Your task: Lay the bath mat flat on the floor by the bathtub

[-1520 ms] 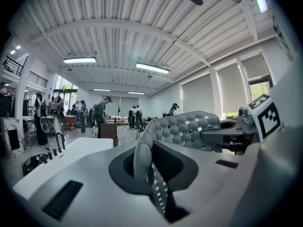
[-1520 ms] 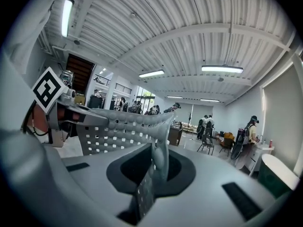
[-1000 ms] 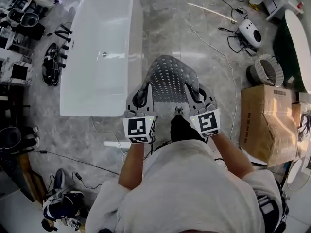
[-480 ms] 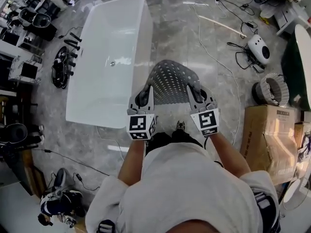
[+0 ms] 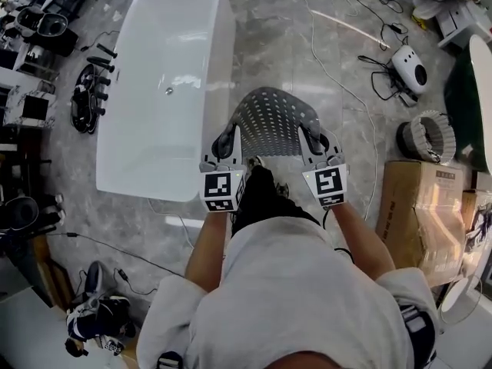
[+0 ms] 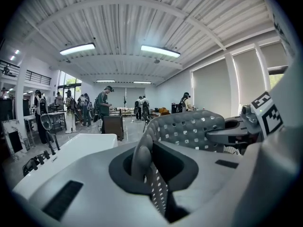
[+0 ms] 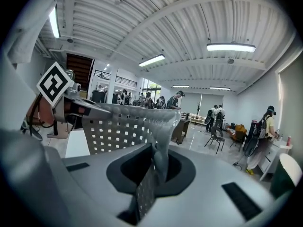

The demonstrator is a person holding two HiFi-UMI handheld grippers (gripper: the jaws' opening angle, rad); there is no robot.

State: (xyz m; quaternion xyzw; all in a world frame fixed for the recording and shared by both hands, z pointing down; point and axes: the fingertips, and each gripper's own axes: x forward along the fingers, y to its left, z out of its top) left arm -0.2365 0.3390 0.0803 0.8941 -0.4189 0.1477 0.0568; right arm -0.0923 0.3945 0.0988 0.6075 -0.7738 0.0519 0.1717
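Ahead of and between both grippers spans the perforated grey bath mat (image 5: 270, 121), one side pinched tight by the left gripper (image 5: 226, 148), the other by the right gripper (image 5: 313, 144); the white bathtub (image 5: 165, 91) lies leftward of the left gripper.

The bath mat (image 5: 270, 121) is grey, dotted all over with even rows of small pale holes. The bathtub (image 5: 165, 91) is plain glossy white. The floor (image 5: 269, 44) is grey with a cloudy marble pattern and lighter veins. The left gripper (image 5: 225, 141) and right gripper (image 5: 314, 140) are light grey, each bearing black-and-white square markers. The cardboard box (image 5: 419, 206) is brown. The person's top (image 5: 292, 298) is off-white.
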